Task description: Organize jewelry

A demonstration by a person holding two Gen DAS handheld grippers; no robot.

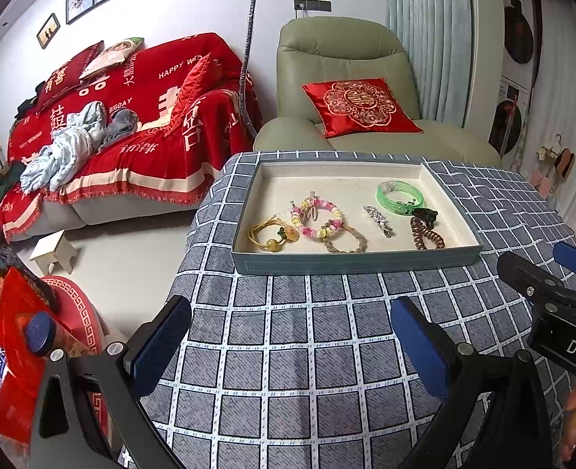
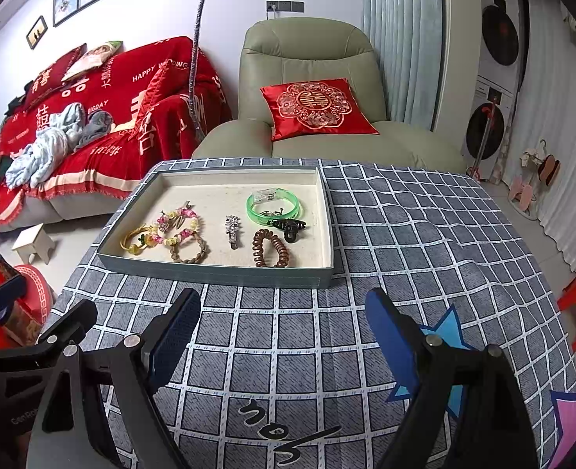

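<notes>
Right wrist view: right gripper (image 2: pixel 284 336) and left gripper (image 1: pixel 292 336) both wide, empty — green bangle (image 2: pixel 274 204) rigid, slippery, pinch across its rim; coil hair tie (image 2: pixel 270 248) springy, light

A shallow grey-blue rectangular tray (image 2: pixel 225 271) with a cream lining is sitting on the checked cloth, holding a translucent green bangle (image 2: pixel 274 203), a black claw clip (image 2: pixel 290 227) touching it, a brown spiral hair tie (image 2: pixel 270 249), a silver hair clip (image 2: pixel 232 228), a pink-and-yellow beaded bracelet (image 2: pixel 178 226), a braided tan cord bracelet (image 2: pixel 190 252) and a yellow cord bracelet (image 2: pixel 137 239), all lying flat
</notes>
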